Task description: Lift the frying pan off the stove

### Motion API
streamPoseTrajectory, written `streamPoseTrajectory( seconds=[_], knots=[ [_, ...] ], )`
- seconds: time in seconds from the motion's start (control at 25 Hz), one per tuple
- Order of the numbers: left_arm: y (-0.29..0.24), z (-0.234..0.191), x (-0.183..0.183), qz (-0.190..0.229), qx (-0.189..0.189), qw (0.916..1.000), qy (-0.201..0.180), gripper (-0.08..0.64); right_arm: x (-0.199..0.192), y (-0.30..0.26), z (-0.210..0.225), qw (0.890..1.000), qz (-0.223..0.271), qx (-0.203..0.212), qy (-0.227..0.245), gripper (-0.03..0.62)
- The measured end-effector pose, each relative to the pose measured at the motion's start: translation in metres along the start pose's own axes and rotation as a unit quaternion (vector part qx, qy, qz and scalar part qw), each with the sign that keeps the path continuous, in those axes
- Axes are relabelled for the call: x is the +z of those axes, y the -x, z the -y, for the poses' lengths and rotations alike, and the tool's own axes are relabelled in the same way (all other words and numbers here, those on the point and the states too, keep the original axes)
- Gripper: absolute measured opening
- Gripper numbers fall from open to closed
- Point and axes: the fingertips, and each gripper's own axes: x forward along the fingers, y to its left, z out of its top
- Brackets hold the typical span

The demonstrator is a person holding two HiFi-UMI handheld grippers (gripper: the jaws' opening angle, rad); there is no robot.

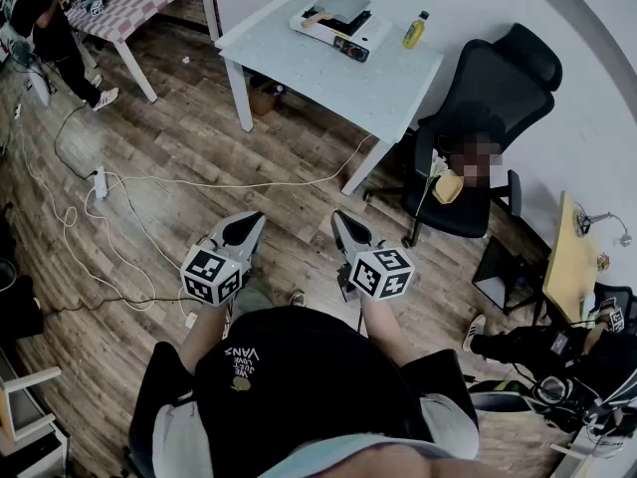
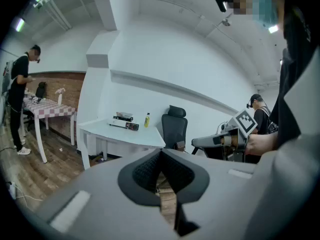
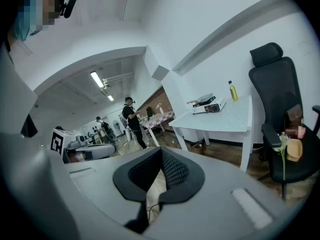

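Pan point(image 1: 343, 6) on stove point(image 1: 350, 36) at the counter's point(image 1: 328, 83) far end, well apart from both grippers. Holds left gripper point(image 1: 251, 221) and right gripper point(image 1: 339, 219) low by the waist, jaws closed on nothing (likely just carried, nothing yet within reach).

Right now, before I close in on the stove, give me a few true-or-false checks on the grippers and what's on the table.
1. The left gripper and the right gripper both have their jaws together with nothing between them. True.
2. The frying pan has been lifted clear of the stove. False: it sits on the stove, and neither gripper is near it.
3. The yellow bottle stands on the white table, to the right of the stove in the head view. True.
4. The black office chair stands to the left of the table in the head view. False: it is at the table's right.
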Motion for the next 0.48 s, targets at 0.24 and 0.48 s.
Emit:
streamPoseTrajectory(
  seconds=[0.24,0.48],
  knots=[
    [-0.004,0.013,-0.004,-0.009,-0.001,0.9999,-0.012,0.002,0.006,0.004,0.002,1.0,0.012,0.006,0.004,0.005],
    [-0.005,0.017,0.004,0.003,-0.006,0.9998,-0.019,0.002,0.009,0.001,-0.008,0.999,0.019,0.042,-0.002,0.005]
  ],
)
